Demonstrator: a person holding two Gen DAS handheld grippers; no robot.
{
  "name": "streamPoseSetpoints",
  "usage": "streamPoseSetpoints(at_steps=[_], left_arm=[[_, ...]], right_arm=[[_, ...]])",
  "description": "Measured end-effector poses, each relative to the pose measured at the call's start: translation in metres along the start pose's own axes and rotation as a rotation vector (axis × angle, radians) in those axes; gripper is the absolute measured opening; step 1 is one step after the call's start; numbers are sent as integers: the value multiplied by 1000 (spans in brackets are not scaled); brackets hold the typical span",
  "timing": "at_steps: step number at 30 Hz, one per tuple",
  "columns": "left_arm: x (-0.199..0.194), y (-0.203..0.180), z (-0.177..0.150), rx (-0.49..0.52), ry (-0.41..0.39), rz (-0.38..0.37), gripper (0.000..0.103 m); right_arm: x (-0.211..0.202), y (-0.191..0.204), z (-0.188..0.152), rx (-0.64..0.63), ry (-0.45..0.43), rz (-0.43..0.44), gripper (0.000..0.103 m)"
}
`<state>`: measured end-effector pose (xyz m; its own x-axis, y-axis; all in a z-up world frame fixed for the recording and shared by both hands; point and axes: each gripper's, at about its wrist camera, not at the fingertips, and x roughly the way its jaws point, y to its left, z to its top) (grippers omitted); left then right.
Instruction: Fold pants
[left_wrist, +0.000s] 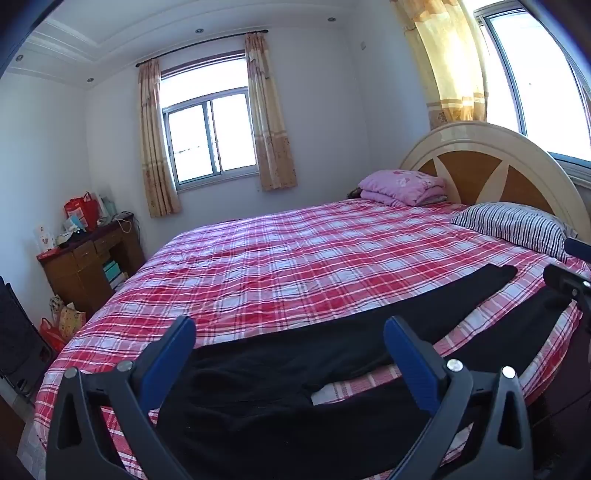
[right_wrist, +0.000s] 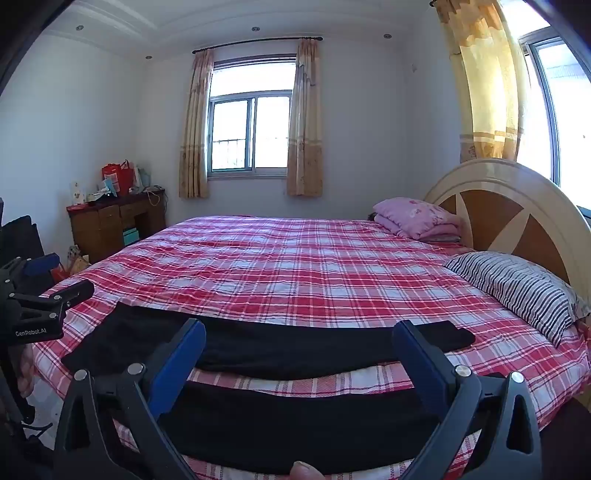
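You've got the black pants spread flat along the near edge of the bed, legs apart and pointing toward the striped pillow, waist at the other end. Your left gripper hangs spread wide over the waist end, nothing pinched. Your right gripper is just as wide over the legs, also gripping nothing.

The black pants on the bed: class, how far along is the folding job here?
Done: the black pants lie spread flat on the plaid bedspread, legs apart, with no fold visible. In hand: nothing; the left gripper and right gripper hover open above them, gripping no cloth. Left: every fold, probably starting by bringing one leg over the other.
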<state>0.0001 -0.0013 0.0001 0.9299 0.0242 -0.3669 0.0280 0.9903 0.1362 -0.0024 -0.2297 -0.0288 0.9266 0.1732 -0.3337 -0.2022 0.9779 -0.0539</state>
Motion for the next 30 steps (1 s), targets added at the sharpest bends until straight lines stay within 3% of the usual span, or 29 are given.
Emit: streamPoseSetpoints(at_steps=[8, 10, 30], left_arm=[[0, -11, 3, 60, -22, 29, 103], [-2, -3, 0, 14, -15, -8, 103], [4, 3, -3, -9, 2, 14, 103]], right_arm=[[1, -1, 0, 0, 0, -2, 102], [-1, -4, -5, 1, 1, -2, 102], [13, -9, -11, -11, 35, -20, 102]])
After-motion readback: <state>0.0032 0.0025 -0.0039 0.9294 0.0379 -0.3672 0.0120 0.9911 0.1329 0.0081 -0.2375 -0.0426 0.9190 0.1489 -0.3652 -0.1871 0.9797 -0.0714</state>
